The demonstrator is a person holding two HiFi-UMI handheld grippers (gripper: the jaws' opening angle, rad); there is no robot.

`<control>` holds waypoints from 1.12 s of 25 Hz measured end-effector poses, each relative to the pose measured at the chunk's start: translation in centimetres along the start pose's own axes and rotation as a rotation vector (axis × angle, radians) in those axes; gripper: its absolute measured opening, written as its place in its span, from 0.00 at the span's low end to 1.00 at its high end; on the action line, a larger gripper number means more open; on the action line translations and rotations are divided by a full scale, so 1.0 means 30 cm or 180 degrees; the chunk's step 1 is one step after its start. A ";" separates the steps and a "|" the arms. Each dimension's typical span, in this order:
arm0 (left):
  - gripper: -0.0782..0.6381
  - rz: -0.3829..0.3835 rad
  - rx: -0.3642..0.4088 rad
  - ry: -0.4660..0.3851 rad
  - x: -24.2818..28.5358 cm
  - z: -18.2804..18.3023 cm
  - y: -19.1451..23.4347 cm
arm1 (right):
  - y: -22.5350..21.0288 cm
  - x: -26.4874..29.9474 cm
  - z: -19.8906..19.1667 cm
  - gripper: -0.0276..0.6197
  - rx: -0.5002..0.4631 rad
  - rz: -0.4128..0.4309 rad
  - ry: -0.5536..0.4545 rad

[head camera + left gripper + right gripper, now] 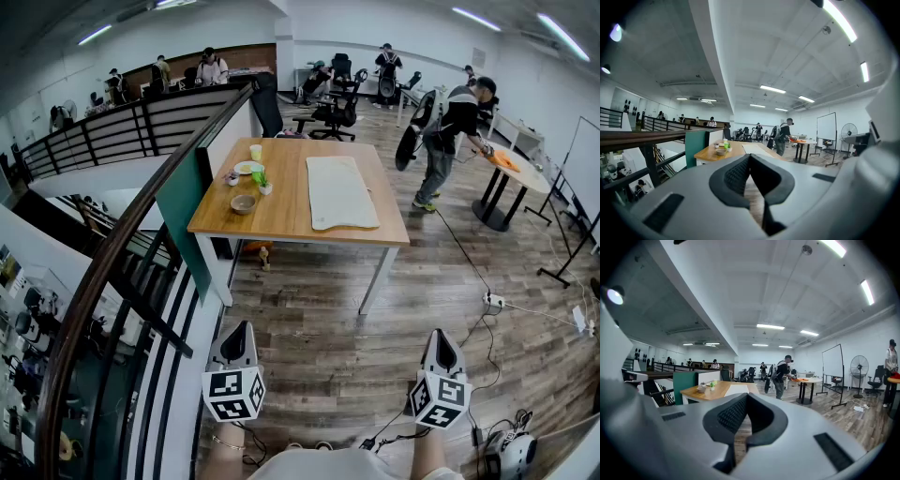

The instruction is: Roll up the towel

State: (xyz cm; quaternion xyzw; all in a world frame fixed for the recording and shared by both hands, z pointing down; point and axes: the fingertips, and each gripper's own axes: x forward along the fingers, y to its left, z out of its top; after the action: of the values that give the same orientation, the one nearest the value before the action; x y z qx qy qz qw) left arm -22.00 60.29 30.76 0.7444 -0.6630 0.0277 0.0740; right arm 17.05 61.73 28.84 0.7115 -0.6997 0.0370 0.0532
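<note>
A pale cream towel (337, 192) lies flat and unrolled on the right half of the wooden table (287, 217), well ahead of me. Both grippers hang low over the wood floor, some way short of the table's near edge. My left gripper (242, 330) has its jaws together with nothing between them. My right gripper (441, 337) is likewise shut and empty. In the left gripper view the left gripper (750, 158) points at the distant table, where the towel (751, 148) shows as a light strip. The right gripper (746, 397) also faces the towel (736, 388).
On the table's left side stand a bowl (243, 203), a small plant (263, 183), a plate (248, 168) and a cup (256, 152). A dark stair railing (141, 253) runs along my left. A power strip (493, 301) and cables lie on the floor at right. A person (448, 141) stands by a round table (511, 173).
</note>
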 end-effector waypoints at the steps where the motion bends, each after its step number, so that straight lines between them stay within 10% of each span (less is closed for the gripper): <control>1: 0.11 -0.0002 0.0008 -0.0001 0.000 0.001 -0.005 | -0.007 -0.001 -0.001 0.04 0.0003 -0.0002 0.0005; 20: 0.13 -0.0143 -0.0002 -0.0053 0.016 0.030 -0.071 | -0.001 -0.015 0.030 0.05 0.0231 0.0264 -0.0123; 28: 0.28 -0.0171 -0.0029 -0.0057 0.026 0.030 -0.063 | 0.017 -0.009 0.046 0.21 0.0257 0.0358 -0.0133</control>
State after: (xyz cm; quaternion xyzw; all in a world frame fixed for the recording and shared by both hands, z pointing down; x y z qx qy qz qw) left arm -20.08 59.59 29.83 0.7618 -0.6436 0.0160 0.0721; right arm 16.52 61.81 27.46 0.6732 -0.7375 0.0533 0.0077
